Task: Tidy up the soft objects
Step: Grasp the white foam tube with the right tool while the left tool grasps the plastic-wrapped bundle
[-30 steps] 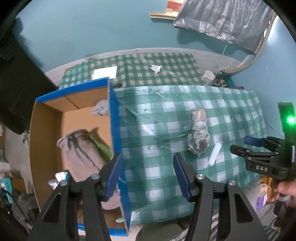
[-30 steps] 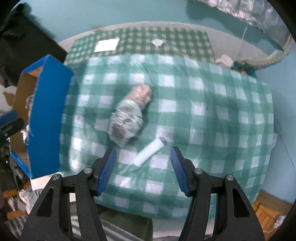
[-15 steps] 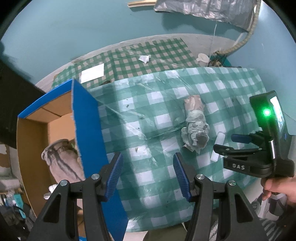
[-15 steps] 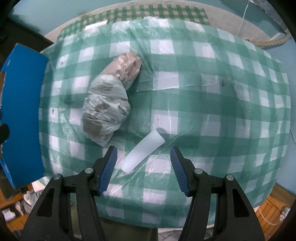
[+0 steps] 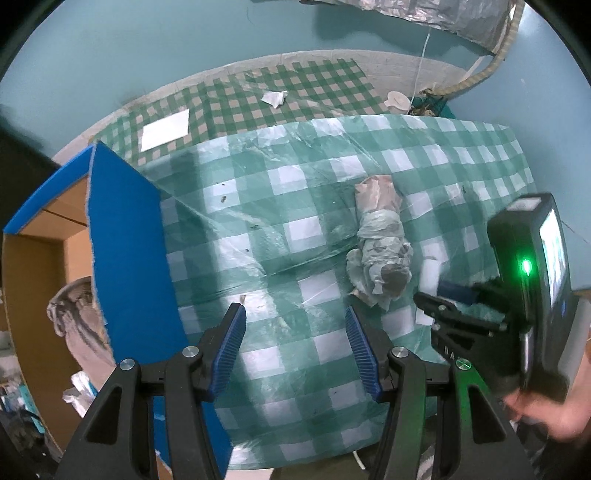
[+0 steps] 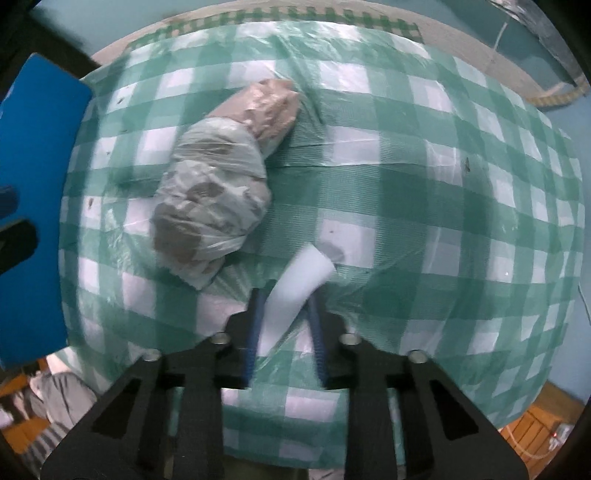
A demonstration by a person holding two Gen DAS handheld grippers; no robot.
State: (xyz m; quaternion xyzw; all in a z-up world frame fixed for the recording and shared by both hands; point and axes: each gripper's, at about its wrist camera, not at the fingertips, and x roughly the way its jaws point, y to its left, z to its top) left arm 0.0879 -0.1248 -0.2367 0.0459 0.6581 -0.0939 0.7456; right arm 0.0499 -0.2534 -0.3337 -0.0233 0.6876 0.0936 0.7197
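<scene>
A white soft roll (image 6: 299, 280) lies on the green checked tablecloth (image 6: 406, 166). My right gripper (image 6: 283, 297) points down over it, jaws closing, and both blue pads press the roll's sides. The same right gripper (image 5: 434, 291) and roll (image 5: 428, 273) appear at the right of the left wrist view. A bundle wrapped in crinkled plastic (image 6: 214, 199) rests just left of the roll, and also shows as the bundle (image 5: 380, 243). My left gripper (image 5: 294, 310) hangs open above bare cloth with nothing between its fingers. A blue-walled cardboard box (image 5: 129, 240) at the left holds a grey cloth (image 5: 74, 314).
Behind stands a second checked table (image 5: 314, 85) with a white sheet (image 5: 164, 129) and crumpled paper (image 5: 274, 98). A white cup (image 5: 398, 99) sits on the floor by a silver foil sheet (image 5: 424, 11). A person's hand (image 5: 546, 406) grips the right tool. The box wall (image 6: 33, 184) rises at left.
Both grippers sank closer to the table. The left one shifted from over the box edge to over the cloth. The right one's jaws went from wide apart to clamped on the white roll.
</scene>
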